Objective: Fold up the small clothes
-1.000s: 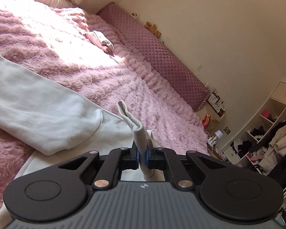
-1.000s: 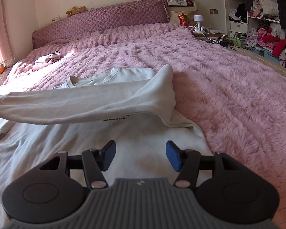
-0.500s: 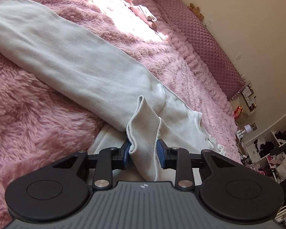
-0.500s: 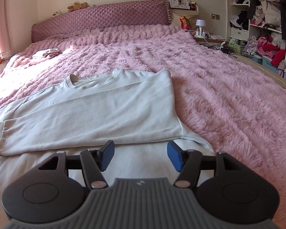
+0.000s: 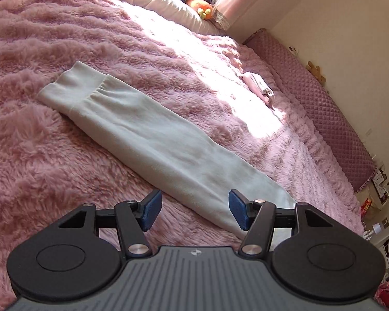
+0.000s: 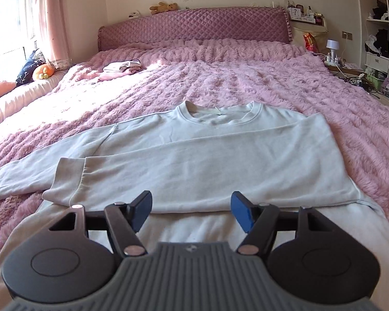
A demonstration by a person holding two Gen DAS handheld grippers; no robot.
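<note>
1. The sweatshirt lay flat on the pink bedspread, collar toward the headboard.
2. In the right wrist view, one sleeve was folded across the chest, its cuff ending near the garment's left edge as pictured.
3. The other sleeve lay stretched out straight on the bedspread, its ribbed cuff farthest from the body of the garment.
4. The left gripper hung over the shoulder end of that sleeve. Its fingers stood well apart, having just been opening. The sleeve lay below the gap; the pads did not press on it.
5. The right gripper hung over the lower part of the sweatshirt, just short of the folded sleeve. Its fingers stood well apart, having just opened a little further, with nothing clamped between them.
6. A small pile of folded clothes lay well apart from the sweatshirt, near the headboard, in a sunlit patch.
7. An orange plush toy and a dark blue cushion rested by the curtain at the window side.
8. A teddy bear sat on top of the headboard.
9. A white lamp and open shelves holding clothes stood at the far side of the bed.
</note>
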